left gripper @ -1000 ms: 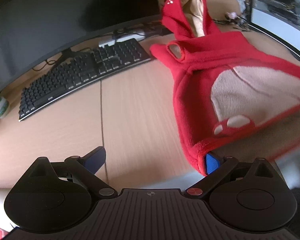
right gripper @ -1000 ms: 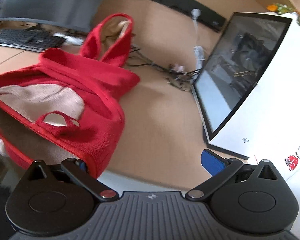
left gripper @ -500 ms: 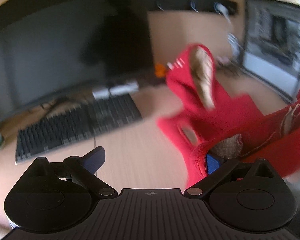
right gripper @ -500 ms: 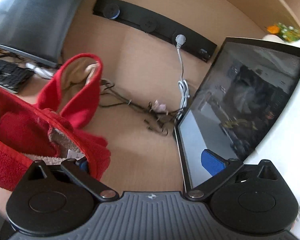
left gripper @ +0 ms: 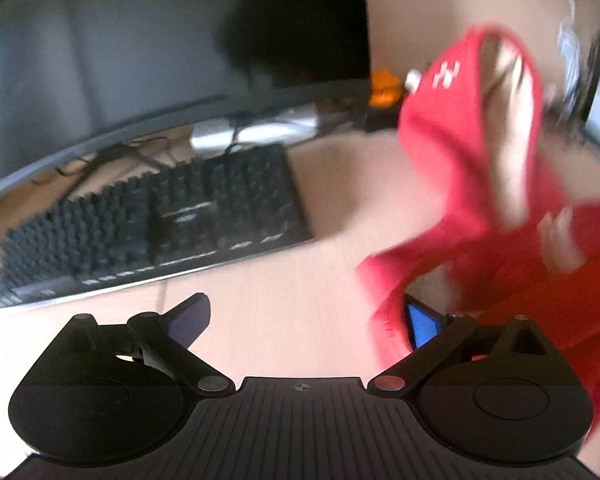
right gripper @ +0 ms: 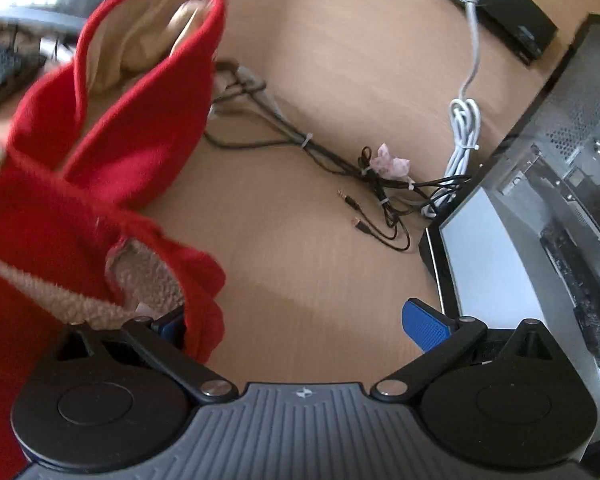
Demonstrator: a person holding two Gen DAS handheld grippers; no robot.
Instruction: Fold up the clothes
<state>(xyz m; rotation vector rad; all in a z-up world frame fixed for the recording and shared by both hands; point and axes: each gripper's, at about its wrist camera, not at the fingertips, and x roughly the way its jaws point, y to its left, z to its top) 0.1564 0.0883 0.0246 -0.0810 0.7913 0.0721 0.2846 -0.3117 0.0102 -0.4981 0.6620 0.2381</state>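
I am carrying one red hoodie (left gripper: 472, 184) between my two grippers, over the desk (left gripper: 308, 280). My left gripper (left gripper: 308, 316) is standing wide: its left finger is bare over the wood, while the hem is draping over the blue pad of its right finger (left gripper: 422, 324). My right gripper (right gripper: 296, 324) is also spread wide, and here the cloth is hanging over the left finger (right gripper: 168, 326) while the right pad (right gripper: 428, 328) is showing free. So neither pair of jaws is pinching; each is hooking the fabric on its inner finger only.

The garment is lying to the right of my left jaws and to the left of my right jaws, its hood (right gripper: 148, 60) pointing away from me towards the back of the desk, so its long axis is running forward from both grippers. Both are about equally near the hem, judging by the views.

I am counting one hoodie, one keyboard (left gripper: 152, 224), one monitor (left gripper: 100, 72), one computer case (right gripper: 540, 216) and a tangle of cables (right gripper: 380, 184). The left view is blurring.
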